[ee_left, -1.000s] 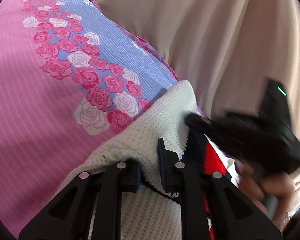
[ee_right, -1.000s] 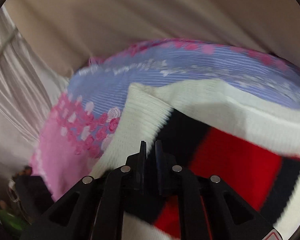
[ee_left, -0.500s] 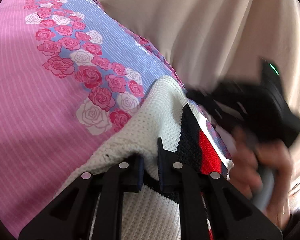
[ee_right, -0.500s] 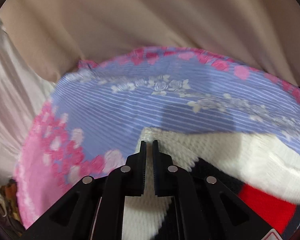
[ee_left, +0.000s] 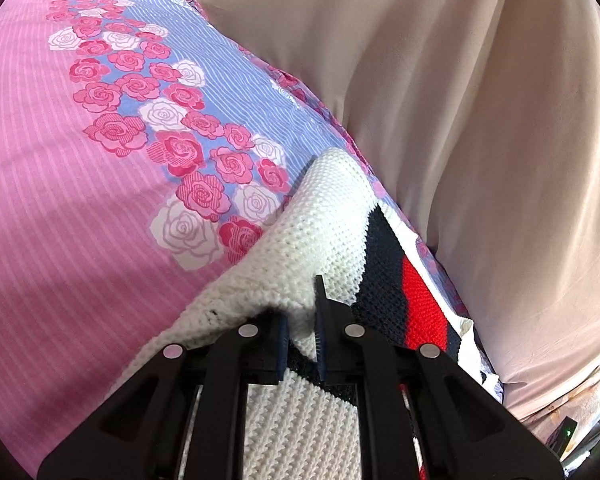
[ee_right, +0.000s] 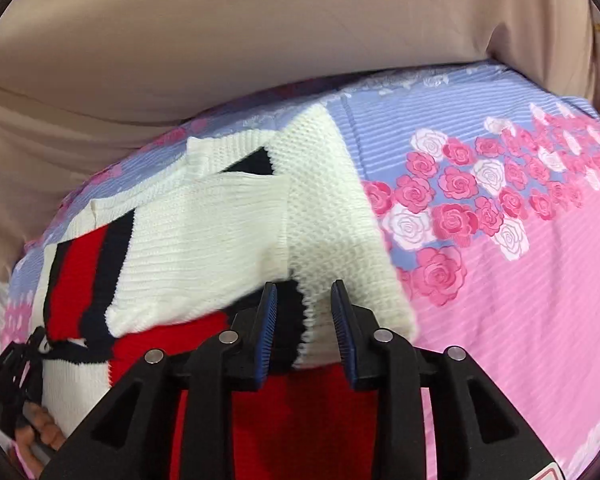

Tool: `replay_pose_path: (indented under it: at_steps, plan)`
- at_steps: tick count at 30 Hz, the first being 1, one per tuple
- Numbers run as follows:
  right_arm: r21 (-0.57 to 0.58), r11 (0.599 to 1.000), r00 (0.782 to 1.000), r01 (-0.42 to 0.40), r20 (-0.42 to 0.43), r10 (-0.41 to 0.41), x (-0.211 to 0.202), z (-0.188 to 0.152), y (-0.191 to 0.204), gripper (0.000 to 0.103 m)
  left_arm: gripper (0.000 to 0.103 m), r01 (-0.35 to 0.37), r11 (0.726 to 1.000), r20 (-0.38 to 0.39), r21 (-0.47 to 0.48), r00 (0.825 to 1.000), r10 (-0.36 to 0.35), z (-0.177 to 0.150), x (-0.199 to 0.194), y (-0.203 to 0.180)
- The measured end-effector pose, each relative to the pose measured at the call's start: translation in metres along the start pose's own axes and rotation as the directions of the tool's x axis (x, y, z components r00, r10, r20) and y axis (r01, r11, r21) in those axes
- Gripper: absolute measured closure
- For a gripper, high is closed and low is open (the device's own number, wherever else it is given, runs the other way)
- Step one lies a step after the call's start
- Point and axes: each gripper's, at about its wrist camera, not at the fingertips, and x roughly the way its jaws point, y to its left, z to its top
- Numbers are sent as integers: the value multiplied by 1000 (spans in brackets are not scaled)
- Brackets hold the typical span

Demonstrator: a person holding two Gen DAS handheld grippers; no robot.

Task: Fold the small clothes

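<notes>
- Left wrist view: the left gripper (ee_left: 302, 320) pinches a raised ridge of the white knit sweater (ee_left: 320, 224), its jaws drawn close with the bunched fabric caught between the blue pads.
- The sweater lies on a bedsheet (ee_left: 80, 220) that is pink with fine stripes on the near side and lavender-blue farther off, a band of pink and white roses (ee_left: 188, 152) running between the two.
- A navy stripe (ee_left: 380, 256) and a red stripe (ee_left: 424, 300) run along the sweater's right side, close to the edge of the bed.
- Beige draped fabric (ee_left: 480, 120) fills the upper right of the frame, past the sheet's edge.
- Right wrist view: the right gripper (ee_right: 304, 322) hangs over the sweater (ee_right: 228, 224) with its jaws parted; a white scalloped edge and a dark patch of knit sit in the gap, touching neither pad as far as can be seen.
- A white folded flap lies across the garment's middle, with red and navy bands showing at the left and a red panel (ee_right: 300, 420) under the fingers.
- At the lower left edge, the left gripper (ee_right: 10, 380) and the person's hand (ee_right: 40, 432) are partly visible beside the sweater.
- The rose-patterned bedsheet (ee_right: 520, 280) spreads to the right; the beige fabric (ee_right: 220, 40) rises behind.
</notes>
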Motion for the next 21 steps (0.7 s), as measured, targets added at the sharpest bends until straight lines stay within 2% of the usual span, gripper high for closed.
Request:
replay_pose_path:
  at_steps: [4, 7, 8, 9, 13, 16, 17, 19, 21]
  plan:
    - [25, 993, 993, -117, -26, 118, 16, 8, 2, 71, 92, 3, 1000, 1, -1, 1000, -3, 0, 0, 0]
    - [77, 978, 979, -196, -40, 200, 26, 11, 1, 70, 92, 6, 1000, 2, -3, 1000, -6, 0, -1, -1]
    - [81, 977, 979, -199, -38, 203, 29, 12, 0, 86, 92, 4, 1000, 2, -3, 1000, -4, 0, -1, -1]
    - [77, 977, 978, -201, -36, 204, 30, 13, 1, 94, 93, 6, 1000, 2, -4, 1000, -6, 0, 0, 1]
    - [91, 982, 986, -167, 40, 164, 9, 19, -17, 94, 93, 5, 1000, 2, -6, 1000, -5, -1, -1, 1]
    - [129, 981, 990, -143, 8, 143, 27, 14, -35, 96, 93, -1, 1000, 1, -4, 1000, 1, 0, -1, 2]
    - [115, 982, 989, -148, 24, 146, 30, 12, -34, 96, 93, -7, 1000, -1, -1, 1000, 7, 0, -1, 1]
    - [50, 994, 996, -93, 9, 93, 26, 17, -19, 94, 93, -19, 1000, -5, 7, 1000, 19, 0, 1, -1]
    - [45, 993, 993, -113, 17, 113, 12, 21, -12, 93, 93, -38, 999, -8, 20, 999, 38, 0, 3, -4]
